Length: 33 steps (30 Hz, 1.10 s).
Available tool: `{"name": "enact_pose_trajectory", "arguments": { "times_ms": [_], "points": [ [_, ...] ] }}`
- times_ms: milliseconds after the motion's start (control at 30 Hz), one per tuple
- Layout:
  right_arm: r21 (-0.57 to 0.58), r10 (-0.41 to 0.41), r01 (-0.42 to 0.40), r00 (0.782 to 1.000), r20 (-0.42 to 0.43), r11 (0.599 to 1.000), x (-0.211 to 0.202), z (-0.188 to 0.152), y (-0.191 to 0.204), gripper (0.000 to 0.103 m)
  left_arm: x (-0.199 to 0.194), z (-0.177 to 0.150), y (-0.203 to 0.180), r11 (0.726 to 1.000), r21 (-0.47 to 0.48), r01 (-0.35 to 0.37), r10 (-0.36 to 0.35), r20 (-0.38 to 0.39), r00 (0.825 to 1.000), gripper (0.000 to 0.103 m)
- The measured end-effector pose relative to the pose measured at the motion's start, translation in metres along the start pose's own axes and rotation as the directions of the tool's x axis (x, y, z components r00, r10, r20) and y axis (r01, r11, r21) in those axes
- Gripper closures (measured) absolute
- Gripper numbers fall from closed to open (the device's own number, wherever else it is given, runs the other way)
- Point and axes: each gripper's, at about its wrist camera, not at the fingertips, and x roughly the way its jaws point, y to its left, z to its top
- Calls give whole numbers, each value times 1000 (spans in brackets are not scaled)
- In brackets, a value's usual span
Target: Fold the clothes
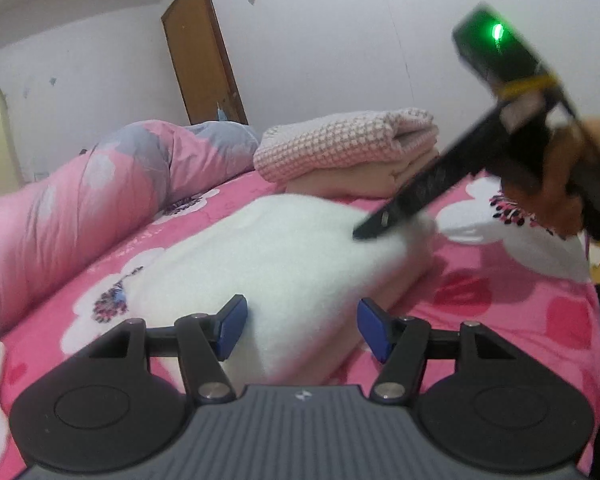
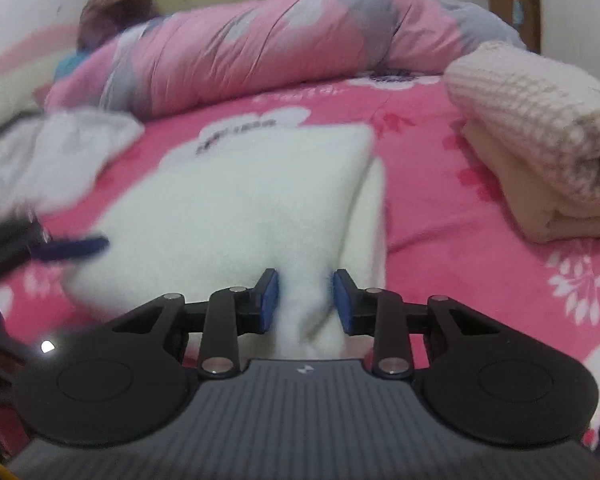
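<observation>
A folded white fluffy garment (image 1: 268,248) (image 2: 240,200) lies on the pink flowered bedspread (image 1: 480,300). My left gripper (image 1: 303,326) stands open over its near end, blue pads apart and not pressing the cloth. My right gripper (image 2: 306,302) is shut on a raised ridge of the white garment at its near edge. In the left wrist view the right gripper (image 1: 370,228) comes in from the right, held by a hand (image 1: 556,184), its tip at the garment's far right corner. A blurred blue fingertip (image 2: 76,248) of the left gripper shows at the left of the right wrist view.
A folded stack, waffle-knit cloth (image 1: 340,140) (image 2: 540,104) over a beige one, sits on the bed behind the garment. A rolled pink and grey duvet (image 1: 100,192) (image 2: 260,48) lies along the far side. Loose pale clothes (image 2: 52,160) lie left. A person (image 2: 116,4) sits at the back.
</observation>
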Motion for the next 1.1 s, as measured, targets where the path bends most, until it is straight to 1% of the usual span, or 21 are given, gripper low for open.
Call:
{"name": "enact_pose_trajectory", "arguments": {
  "times_ms": [100,167,233,267,300,333,367,433,467,533,567,633,700,767,800,833,867,900,967,1000,1100],
  "points": [
    [-61,-51,56,996,69,997,-34,7,15,75,-19,8,2,999,-40,-4,6,47,999,42],
    [-93,-31,42,992,121,995,-51,9,26,75,-25,9,0,998,-55,-11,14,62,998,42],
    [-140,19,0,990,137,990,-61,8,37,78,-23,8,-4,998,-69,2,0,34,999,42],
    [-169,45,-22,990,133,985,-61,7,44,79,-19,6,-7,997,-71,11,-10,8,1000,42],
    [-202,50,-28,993,104,979,-55,2,49,81,-12,3,-11,997,-69,16,-18,-34,999,42],
    [-232,26,-14,998,51,973,-41,-4,53,82,-5,-1,-13,997,-75,23,-28,-72,997,43],
    [-263,-4,4,1000,1,965,-26,-11,55,85,-1,-4,-13,995,-92,34,-42,-93,995,43],
    [-326,-88,61,994,-68,943,6,-31,55,87,-1,-7,-12,991,-124,48,-59,-90,994,43],
    [-335,-92,69,994,-52,940,7,-33,57,87,-4,-7,-12,991,-126,50,-61,-83,995,43],
    [-339,-113,87,992,-58,937,-2,-19,65,87,-10,-7,-11,990,-126,58,-67,-65,996,43],
    [-337,-107,86,993,-46,938,-10,-13,68,87,-13,-7,-9,990,-129,58,-66,-62,996,43],
    [-326,-91,82,996,-11,942,-26,3,73,87,-17,-8,-6,989,-135,55,-63,-58,996,46],
    [-305,-64,71,997,32,950,-43,15,79,87,-22,-9,-3,986,-160,55,-63,-45,997,46],
    [-294,-34,54,997,74,954,-50,28,82,87,-28,-8,0,983,-175,55,-59,-18,998,46],
    [-293,-31,52,997,75,955,-48,30,82,87,-31,-6,1,982,-179,56,-57,0,998,46],
    [-293,-31,51,997,69,955,-43,31,82,87,-35,-5,4,981,-186,56,-53,21,998,46],
    [-299,-43,52,998,39,953,-32,28,81,87,-40,-4,6,980,-193,56,-49,42,998,46],
    [-307,-65,59,998,-9,950,-17,22,78,87,-42,-2,10,978,-203,53,-41,62,997,46],
    [-301,-107,63,985,-132,951,14,0,69,87,-43,2,17,974,-221,40,-21,90,996,46],
    [-302,-100,60,988,-118,951,16,-7,66,87,-38,5,21,973,-228,27,-6,91,996,46],
    [-253,-94,62,988,-118,966,0,7,66,87,-20,15,31,971,-237,-12,31,77,997,46]
  ]
}}
